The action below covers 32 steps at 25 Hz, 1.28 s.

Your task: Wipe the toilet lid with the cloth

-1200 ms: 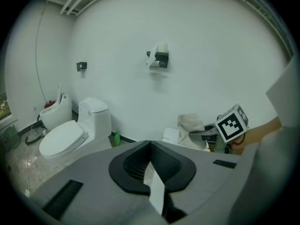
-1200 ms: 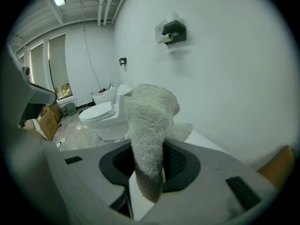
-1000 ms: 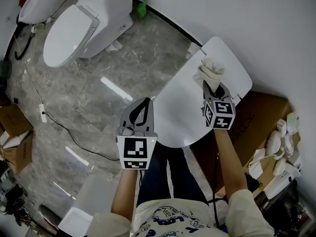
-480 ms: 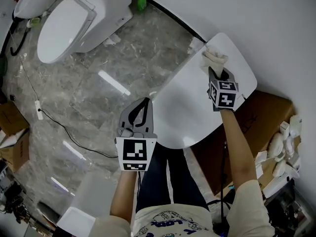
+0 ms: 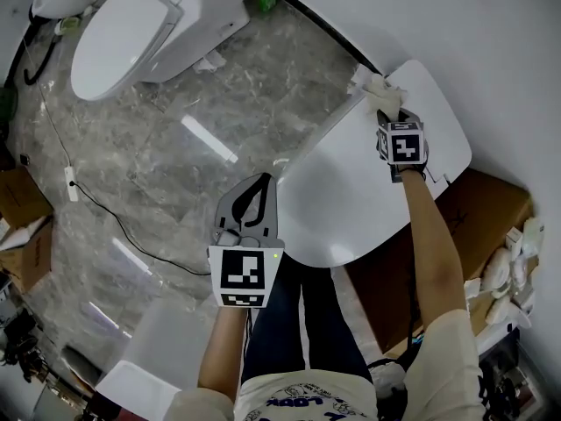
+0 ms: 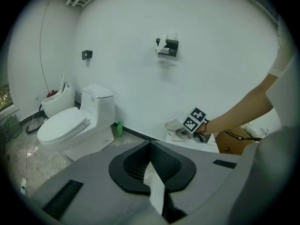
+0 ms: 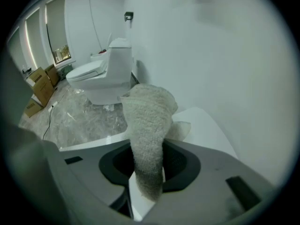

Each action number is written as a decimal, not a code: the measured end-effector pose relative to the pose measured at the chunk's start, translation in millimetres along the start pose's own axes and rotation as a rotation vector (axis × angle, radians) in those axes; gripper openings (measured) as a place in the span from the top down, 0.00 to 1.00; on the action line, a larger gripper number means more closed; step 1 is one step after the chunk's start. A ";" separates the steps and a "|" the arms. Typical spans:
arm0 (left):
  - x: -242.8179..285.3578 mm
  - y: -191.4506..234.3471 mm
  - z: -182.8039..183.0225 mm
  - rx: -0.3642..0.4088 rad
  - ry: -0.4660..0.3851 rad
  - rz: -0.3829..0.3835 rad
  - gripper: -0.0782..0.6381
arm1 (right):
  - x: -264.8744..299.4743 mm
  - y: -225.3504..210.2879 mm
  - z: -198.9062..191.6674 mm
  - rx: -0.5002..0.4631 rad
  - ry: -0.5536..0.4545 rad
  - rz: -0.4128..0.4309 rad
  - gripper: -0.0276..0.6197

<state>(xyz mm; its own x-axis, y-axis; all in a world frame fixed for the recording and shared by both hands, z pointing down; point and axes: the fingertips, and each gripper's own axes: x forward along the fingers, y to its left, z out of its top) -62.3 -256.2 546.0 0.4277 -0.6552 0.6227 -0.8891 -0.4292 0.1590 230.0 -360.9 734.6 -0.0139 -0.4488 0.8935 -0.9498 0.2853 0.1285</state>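
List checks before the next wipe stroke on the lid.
1. Cloth clamped in right gripper jaws: ok.
2. Cloth resting on toilet lid: ok.
3. Room to stroke farther out: not ok, the cloth sits at the lid's far edge, near the wall.
4. Left gripper off the lid, jaws together, empty: ok.
5. Lid fixed against sliding on the cardboard box: cannot tell.

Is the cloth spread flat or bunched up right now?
Bunched. The white terry cloth sticks out of the right claw as a crumpled wad.
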 end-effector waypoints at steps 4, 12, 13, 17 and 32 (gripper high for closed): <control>-0.6 2.9 -11.0 -0.014 0.013 0.000 0.89 | 17.5 10.1 -19.2 -0.021 0.122 -0.024 0.78; -1.7 7.3 -21.5 -0.031 0.014 0.000 0.89 | 24.8 9.7 -24.8 0.218 0.117 0.031 0.78; -2.3 7.4 -22.2 -0.034 0.013 0.000 0.89 | 24.5 9.9 -25.7 0.251 0.125 0.040 0.78; -2.3 11.6 -25.3 -0.043 0.011 0.008 0.89 | 25.3 12.0 -27.0 0.336 0.148 0.042 0.78; -25.9 24.9 -29.4 -0.071 -0.010 0.044 0.89 | 10.5 65.6 -40.3 0.282 0.110 0.034 0.78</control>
<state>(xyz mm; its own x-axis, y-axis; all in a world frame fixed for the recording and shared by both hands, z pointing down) -100.3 -231.6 556.4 0.3892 -0.6791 0.6223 -0.9162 -0.3551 0.1856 180.2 -312.8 769.8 -0.0275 -0.3441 0.9385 -0.9989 0.0453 -0.0127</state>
